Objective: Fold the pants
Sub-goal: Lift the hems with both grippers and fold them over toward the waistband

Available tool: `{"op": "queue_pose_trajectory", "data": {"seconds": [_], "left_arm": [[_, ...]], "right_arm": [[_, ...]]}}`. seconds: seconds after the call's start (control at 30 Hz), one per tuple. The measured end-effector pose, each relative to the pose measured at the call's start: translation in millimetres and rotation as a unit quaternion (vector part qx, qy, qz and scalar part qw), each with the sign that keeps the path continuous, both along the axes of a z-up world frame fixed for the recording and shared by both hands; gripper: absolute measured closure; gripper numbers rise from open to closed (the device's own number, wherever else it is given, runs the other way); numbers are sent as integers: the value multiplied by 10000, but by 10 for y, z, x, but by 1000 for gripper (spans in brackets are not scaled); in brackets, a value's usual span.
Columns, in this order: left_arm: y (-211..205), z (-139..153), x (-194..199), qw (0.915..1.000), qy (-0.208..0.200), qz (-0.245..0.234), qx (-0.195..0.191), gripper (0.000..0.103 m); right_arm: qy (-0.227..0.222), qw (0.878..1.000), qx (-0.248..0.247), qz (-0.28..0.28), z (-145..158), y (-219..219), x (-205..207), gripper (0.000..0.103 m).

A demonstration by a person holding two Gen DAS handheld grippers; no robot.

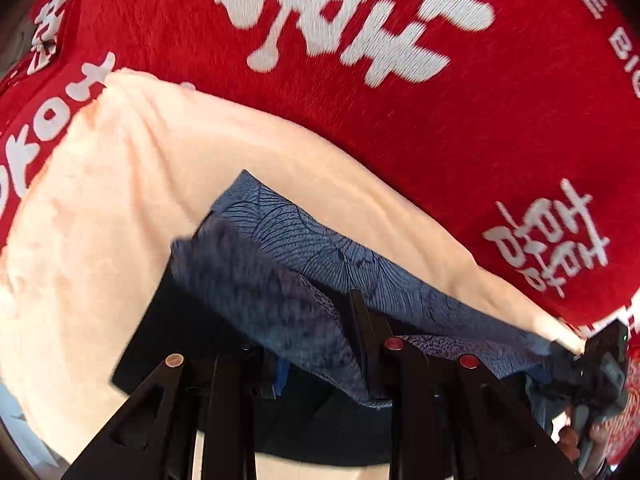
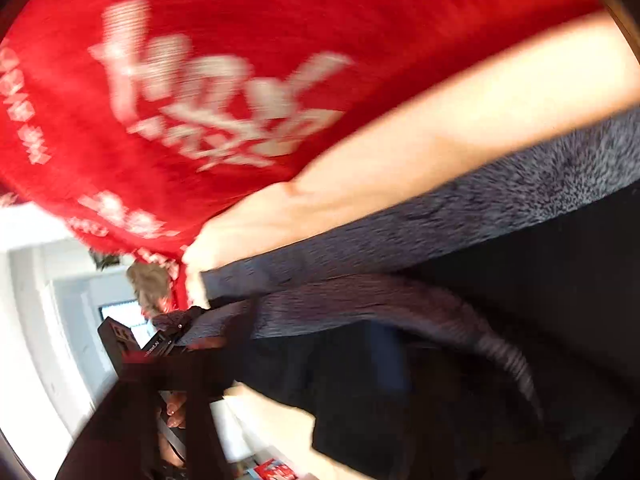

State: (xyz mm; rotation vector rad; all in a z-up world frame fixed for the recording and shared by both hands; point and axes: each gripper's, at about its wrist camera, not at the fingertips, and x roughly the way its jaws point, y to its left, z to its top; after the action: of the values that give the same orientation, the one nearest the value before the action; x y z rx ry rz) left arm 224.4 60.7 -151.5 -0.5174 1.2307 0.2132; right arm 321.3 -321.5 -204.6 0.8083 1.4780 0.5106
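Left wrist view: left gripper (image 1: pixel 312 364) clamped on the blue patterned pants (image 1: pixel 304 252), whose upper hem runs from frame centre to lower right, where the right gripper (image 1: pixel 600 360) meets the cloth; peach cloth (image 1: pixel 100 220) fills the left; red printed fabric (image 1: pixel 400 100) crowds the top. Right wrist view, blurred: pants (image 2: pixel 440 216) stretched along a taut edge across centre; right gripper (image 2: pixel 176 360) grip cannot be told; pale room (image 2: pixel 40 300) lower left

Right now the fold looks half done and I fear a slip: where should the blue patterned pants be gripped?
Grip the blue patterned pants along the upper edge stretched taut between the left gripper and the right gripper, near each end. That edge runs straight while the rest hangs loose, so come from below, fingers across the hem.
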Motion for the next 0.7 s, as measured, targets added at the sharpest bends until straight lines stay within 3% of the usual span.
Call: {"op": "queue_pose_trajectory", "data": {"seconds": [0.17, 0.4, 0.53, 0.57, 0.6, 0.63, 0.67, 0.7], "left_arm": [[3, 208, -188, 9995, 46, -216, 243, 75], [-50, 313, -298, 9999, -32, -90, 130, 75], [-112, 311, -281, 9991, 19, -350, 245, 75], [-118, 298, -273, 9991, 18, -341, 232, 72], [-120, 278, -263, 9992, 7, -300, 248, 51], [-123, 269, -263, 9992, -1, -240, 328, 39], [-120, 260, -267, 9989, -31, -155, 444, 31], [-113, 245, -268, 9989, -43, -112, 458, 31]], "right_arm": [[-640, 9963, -264, 510, 511, 160, -208, 26], [-1020, 9795, -686, 1597, 515, 669, -371, 29], [-1057, 9708, -991, 1910, 275, 928, -243, 37], [-1086, 9693, -1101, 1914, 215, 956, -185, 37], [-1094, 9701, -1174, 1823, 158, 979, -96, 37], [-979, 9752, -1200, 1581, 73, 966, 12, 37], [-798, 9803, -1198, 1351, -21, 944, 102, 37], [-472, 9877, -1067, 1042, -153, 892, 191, 37]]}}
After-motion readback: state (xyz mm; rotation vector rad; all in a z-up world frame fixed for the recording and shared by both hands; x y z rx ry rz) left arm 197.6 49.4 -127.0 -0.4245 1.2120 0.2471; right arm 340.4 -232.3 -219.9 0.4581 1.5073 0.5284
